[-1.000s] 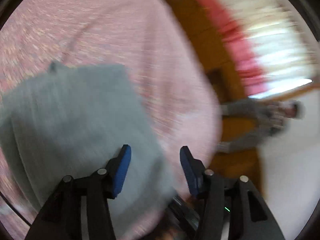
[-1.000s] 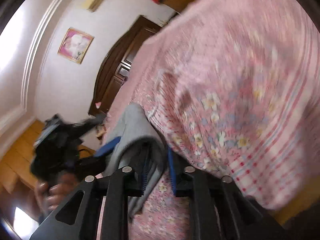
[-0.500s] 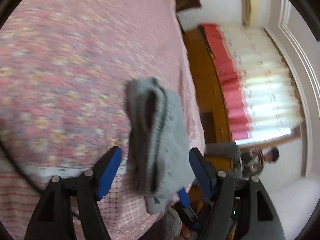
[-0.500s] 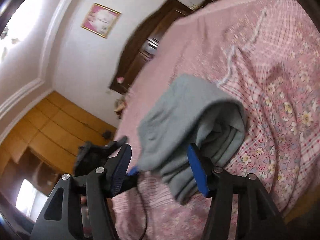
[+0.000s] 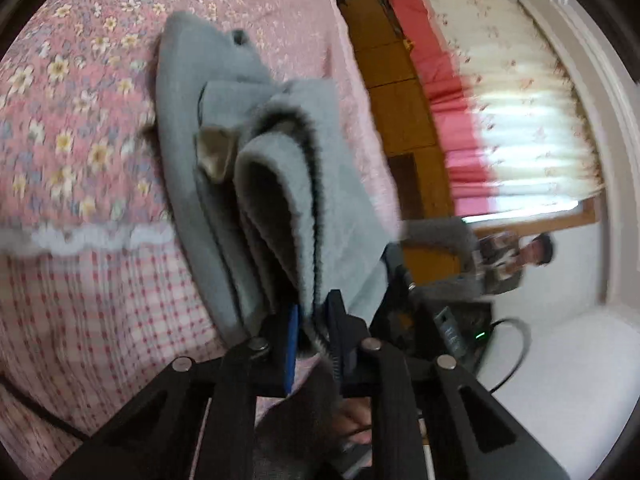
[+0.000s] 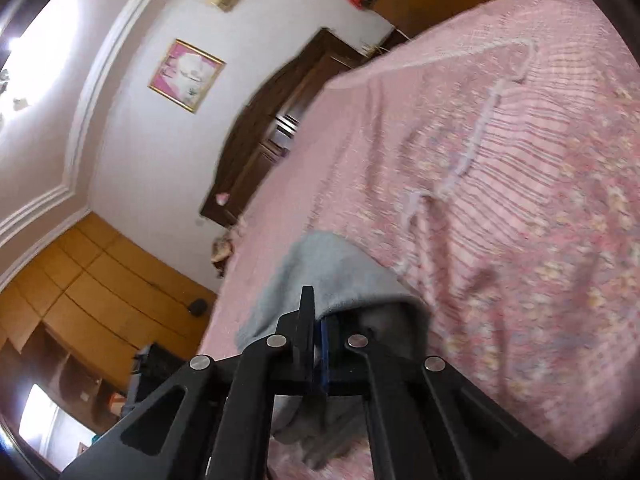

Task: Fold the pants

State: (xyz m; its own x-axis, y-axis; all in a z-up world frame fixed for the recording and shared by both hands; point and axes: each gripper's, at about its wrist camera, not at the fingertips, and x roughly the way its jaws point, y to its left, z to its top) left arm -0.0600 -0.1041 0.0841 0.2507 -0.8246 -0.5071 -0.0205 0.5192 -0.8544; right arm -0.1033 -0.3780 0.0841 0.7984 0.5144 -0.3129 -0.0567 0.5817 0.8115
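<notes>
The grey pants (image 5: 256, 128) lie in a folded bundle of several layers on the pink flowered bedspread (image 5: 80, 80), near its checked front edge. My left gripper (image 5: 312, 316) is closing, and its blue pads pinch the near edge of the upper layers. In the right wrist view the same pants (image 6: 332, 268) bulge up just ahead of my right gripper (image 6: 316, 320). That gripper is shut with a thin edge of the cloth caught between its fingers, and the cloth drapes over the right finger.
The bedspread (image 6: 520, 200) stretches far back and right. A dark wooden headboard (image 6: 260, 144) and wooden wardrobes (image 6: 80, 280) stand to the left. A person (image 5: 504, 256) stands by the red and white curtain (image 5: 500, 92).
Both grippers stood open around the bundle half a second ago and have now shut on its near edge. The left hand has dropped closer to the pants; the right has risen a little.
</notes>
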